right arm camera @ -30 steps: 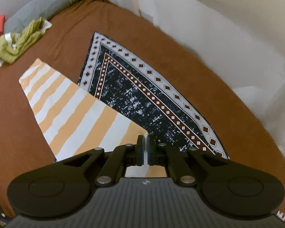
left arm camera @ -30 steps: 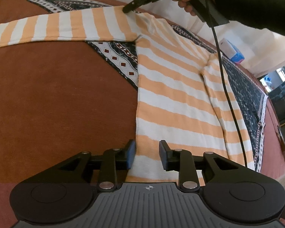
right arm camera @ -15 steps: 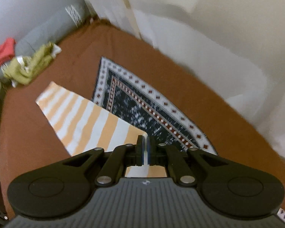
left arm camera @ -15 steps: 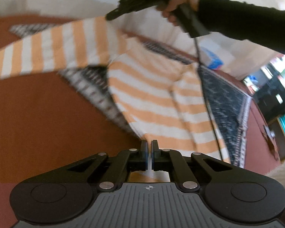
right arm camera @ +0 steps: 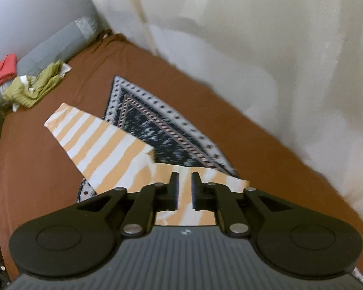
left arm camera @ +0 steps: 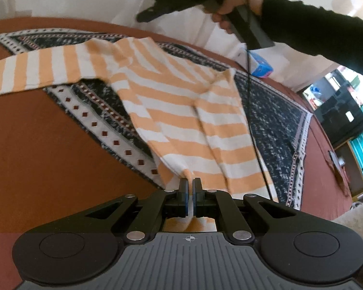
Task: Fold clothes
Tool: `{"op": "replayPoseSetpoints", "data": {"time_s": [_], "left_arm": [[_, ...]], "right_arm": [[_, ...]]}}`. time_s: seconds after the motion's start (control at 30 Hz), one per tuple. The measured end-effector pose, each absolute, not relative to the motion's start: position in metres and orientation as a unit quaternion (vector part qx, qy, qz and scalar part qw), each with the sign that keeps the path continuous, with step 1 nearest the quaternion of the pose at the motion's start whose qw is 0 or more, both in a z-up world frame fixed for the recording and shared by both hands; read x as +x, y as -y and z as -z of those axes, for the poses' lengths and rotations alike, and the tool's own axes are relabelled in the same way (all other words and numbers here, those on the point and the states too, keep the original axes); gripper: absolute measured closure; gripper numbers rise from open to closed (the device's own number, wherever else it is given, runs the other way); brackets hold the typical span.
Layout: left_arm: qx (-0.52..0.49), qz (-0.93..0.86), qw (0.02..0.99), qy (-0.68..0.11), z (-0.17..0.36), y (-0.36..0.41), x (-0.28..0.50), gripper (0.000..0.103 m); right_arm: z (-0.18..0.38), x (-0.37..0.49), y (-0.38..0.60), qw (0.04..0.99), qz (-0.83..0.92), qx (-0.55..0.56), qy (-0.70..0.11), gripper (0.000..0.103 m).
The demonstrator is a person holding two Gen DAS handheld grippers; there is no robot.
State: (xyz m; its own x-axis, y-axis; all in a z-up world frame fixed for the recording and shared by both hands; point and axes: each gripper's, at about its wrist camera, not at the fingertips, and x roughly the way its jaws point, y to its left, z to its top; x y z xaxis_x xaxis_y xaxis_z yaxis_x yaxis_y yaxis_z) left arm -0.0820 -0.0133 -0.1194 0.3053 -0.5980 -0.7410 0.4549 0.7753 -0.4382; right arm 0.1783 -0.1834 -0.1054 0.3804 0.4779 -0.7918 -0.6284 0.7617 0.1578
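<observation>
1. Left gripper (left arm camera: pixel 190 185): jaws nearly closed, pinching the near hem of the striped shirt (left arm camera: pixel 181 111).
2. Right gripper (right arm camera: pixel 184 181): jaws parted, nothing held; raised above the shirt's far edge.
3. Shirt lies on a patterned cloth (left arm camera: pixel 278 120); one sleeve (right arm camera: pixel 94 142) extends left onto bare brown bedding (left arm camera: pixel 48 145).
4. Far side: white curtain (right arm camera: pixel 254 48). Far left: crumpled green garment (right arm camera: pixel 36 84).
</observation>
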Motion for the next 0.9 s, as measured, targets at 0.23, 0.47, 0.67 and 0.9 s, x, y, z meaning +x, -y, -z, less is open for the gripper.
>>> {"op": "replayPoseSetpoints", "data": {"time_s": [0.23, 0.47, 0.67, 0.9], "left_arm": [[-0.101, 0.311, 0.801, -0.501, 0.128, -0.002, -0.08, 0.103], [-0.117, 0.313, 0.8, -0.498, 0.132, -0.012, -0.077, 0.103], [-0.091, 0.341, 0.798, -0.489, 0.121, -0.002, -0.074, 0.103], [-0.061, 0.386, 0.782, -0.486, 0.113, 0.029, -0.083, 0.103]], "right_arm": [[0.138, 0.193, 0.092, 0.796, -0.379, -0.178, -0.438, 0.051], [0.173, 0.216, 0.056, 0.741, -0.371, -0.256, -0.497, 0.084], [0.134, 0.215, 0.09, 0.775, -0.389, -0.17, -0.468, 0.1], [0.087, 0.196, 0.165, 0.814, -0.387, -0.1, -0.42, 0.1]]}}
